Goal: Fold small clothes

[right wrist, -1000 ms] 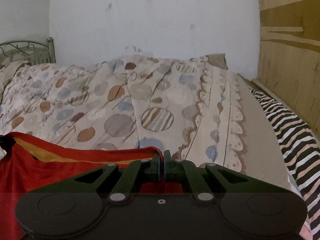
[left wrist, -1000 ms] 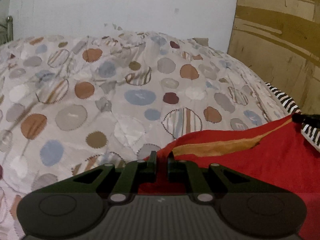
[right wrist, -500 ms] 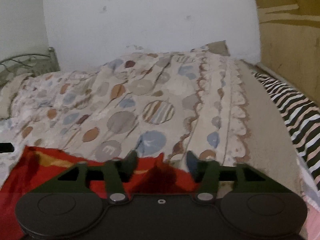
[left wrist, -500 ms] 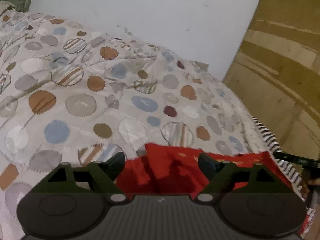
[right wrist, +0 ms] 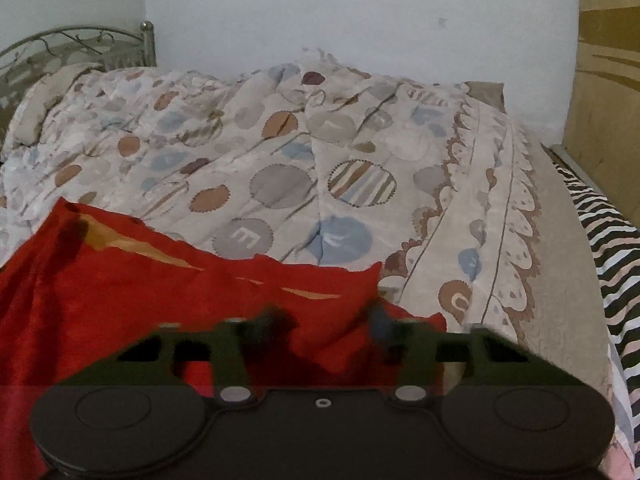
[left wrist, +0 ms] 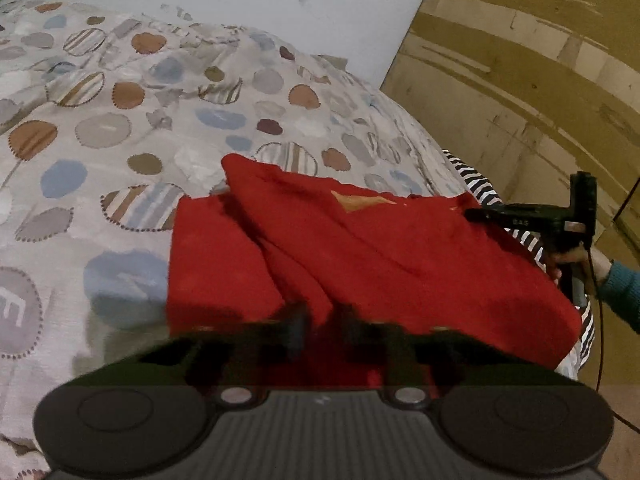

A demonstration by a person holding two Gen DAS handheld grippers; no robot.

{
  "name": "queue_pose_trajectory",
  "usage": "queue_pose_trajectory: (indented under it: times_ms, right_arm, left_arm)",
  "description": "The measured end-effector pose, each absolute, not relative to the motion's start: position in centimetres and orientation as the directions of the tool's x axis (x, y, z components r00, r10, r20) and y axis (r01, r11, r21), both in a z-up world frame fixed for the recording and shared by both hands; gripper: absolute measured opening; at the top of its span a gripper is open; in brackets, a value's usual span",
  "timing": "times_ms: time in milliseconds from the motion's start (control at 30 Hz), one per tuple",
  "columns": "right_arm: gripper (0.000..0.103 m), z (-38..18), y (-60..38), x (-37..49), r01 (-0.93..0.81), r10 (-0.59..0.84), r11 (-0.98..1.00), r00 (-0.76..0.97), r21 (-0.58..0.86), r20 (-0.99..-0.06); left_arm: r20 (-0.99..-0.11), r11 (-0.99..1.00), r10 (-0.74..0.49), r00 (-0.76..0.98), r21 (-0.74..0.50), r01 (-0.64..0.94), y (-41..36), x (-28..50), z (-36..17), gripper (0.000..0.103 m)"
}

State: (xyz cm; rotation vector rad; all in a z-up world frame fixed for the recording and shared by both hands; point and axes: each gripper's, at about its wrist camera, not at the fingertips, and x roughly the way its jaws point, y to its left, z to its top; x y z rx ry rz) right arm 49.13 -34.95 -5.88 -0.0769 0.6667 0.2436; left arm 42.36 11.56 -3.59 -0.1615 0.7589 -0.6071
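A red garment with an orange stripe lies in loose folds on the patterned quilt. My left gripper is at its near edge, blurred, shut on a ridge of the red cloth. The right wrist view shows the same red garment, with my right gripper over its right corner. Those jaws are closing, still apart, with red fabric lying between them and no pad pressing on it. The right gripper also shows from the side in the left wrist view, held by a hand in a teal sleeve.
The quilt covers most of the bed. A zebra-striped sheet runs along the bed's right side, next to a wooden panel. A metal headboard stands at the far left, against a white wall.
Both grippers opened and let the red garment drop onto the quilt. The left one shifted sideways, tipped down and shut again on a fold. The right one is partly closed again.
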Motion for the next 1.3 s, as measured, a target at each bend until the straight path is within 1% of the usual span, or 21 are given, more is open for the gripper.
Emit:
queue_pose_trajectory:
  times_ms: [33,67,133,200,300,400,500,633,700,767,800,833,867,900,933,1033,1133,1167,1200,1300]
  right_arm:
    - [0.014,-5.9,-34.9,49.2,-0.243,0.189,0.97,0.759,-0.001,-0.623]
    - [0.011,-5.9,-34.9,49.2,-0.235,0.178,0.972,0.763,-0.011,-0.621]
    - [0.008,-5.5,-35.0,48.9,-0.219,0.17,0.976,0.78,-0.007,-0.602]
    - [0.007,-5.0,-35.4,48.6,-0.194,0.159,0.981,0.805,0.0,-0.572]
    - [0.006,-4.5,-36.1,48.2,-0.145,0.121,0.989,0.831,-0.001,-0.543]
    - [0.006,-5.2,-36.8,48.8,-0.102,0.094,0.995,0.811,0.018,-0.578]
    - [0.006,-6.2,-37.0,49.0,-0.084,0.081,0.996,0.79,0.023,-0.608]
    - [0.006,-6.7,-36.5,48.9,-0.095,0.063,0.995,0.778,-0.018,-0.625]
    - [0.01,-6.6,-36.4,49.1,-0.097,0.06,0.995,0.769,-0.023,-0.636]
    - [0.019,-6.1,-36.1,48.7,-0.106,0.049,0.993,0.778,-0.054,-0.627]
    - [0.029,-5.7,-35.8,48.4,-0.113,0.047,0.991,0.789,-0.07,-0.613]
    - [0.042,-5.3,-35.4,48.0,-0.126,0.054,0.989,0.799,-0.079,-0.599]
    - [0.049,-4.9,-35.1,47.6,-0.14,0.063,0.986,0.807,-0.088,-0.587]
    - [0.06,-4.5,-34.5,47.2,-0.156,0.069,0.982,0.819,-0.106,-0.569]
    - [0.064,-4.1,-33.8,46.9,-0.179,0.079,0.975,0.829,-0.13,-0.554]
    - [0.069,-3.3,-30.7,46.5,-0.295,0.141,0.932,0.829,-0.208,-0.541]
    - [0.069,-2.9,-27.5,47.1,-0.434,0.264,0.879,0.787,-0.196,-0.558]
    - [0.068,-2.9,-26.3,47.6,-0.49,0.318,0.855,0.755,-0.171,-0.573]
    - [0.064,-3.0,-25.1,48.2,-0.544,0.37,0.827,0.717,-0.142,-0.591]
    - [0.056,-3.8,-21.6,50.0,-0.632,0.442,0.77,0.627,-0.088,-0.641]
  left_arm:
    - [-0.584,0.825,-0.561,0.586,-0.336,0.455,11.5,42.0,-3.3,0.005]
    - [-0.557,0.828,-0.56,0.614,-0.339,0.447,11.6,41.6,-2.9,0.005]
    - [-0.477,0.826,-0.56,0.677,-0.388,0.409,12.4,40.5,-1.6,0.004]
    - [-0.433,0.842,-0.523,0.734,-0.393,0.369,13.2,39.5,-0.7,0.004]
    - [-0.481,0.885,-0.447,0.754,-0.362,0.293,13.8,39.5,-1.4,0.004]
    - [-0.545,0.888,-0.42,0.726,-0.413,0.203,14.7,39.8,-3.8,0.003]
    - [-0.547,0.883,-0.417,0.726,-0.433,0.181,15.1,39.5,-4.9,0.003]
    - [-0.531,0.884,-0.421,0.736,-0.423,0.2,15.3,39.3,-4.7,0.003]
    - [-0.53,0.887,-0.425,0.734,-0.405,0.221,14.9,39.4,-4.5,0.003]
    - [-0.531,0.888,-0.43,0.73,-0.395,0.236,14.4,39.1,-4.3,0.004]
    - [-0.535,0.887,-0.431,0.727,-0.399,0.233,14.4,39.1,-4.3,0.004]
    - [-0.538,0.886,-0.432,0.724,-0.405,0.227,14.3,39.1,-4.4,0.004]
    - [-0.541,0.884,-0.432,0.722,-0.414,0.219,14.4,39.1,-4.6,0.004]
    - [-0.542,0.881,-0.433,0.72,-0.424,0.211,14.4,39.1,-4.7,0.004]
    - [-0.543,0.879,-0.433,0.719,-0.432,0.203,14.4,39.2,-4.7,0.004]
    - [-0.541,0.876,-0.435,0.72,-0.438,0.2,14.4,39.2,-4.6,0.004]
    - [-0.538,0.883,-0.432,0.724,-0.413,0.221,14.1,39.1,-4.1,0.004]
    - [-0.537,0.886,-0.432,0.725,-0.402,0.23,13.9,39.0,-3.9,0.004]
    - [-0.536,0.888,-0.432,0.726,-0.395,0.236,13.8,39.0,-3.8,0.004]
    - [-0.532,0.89,-0.434,0.727,-0.377,0.256,13.6,38.9,-3.5,0.004]
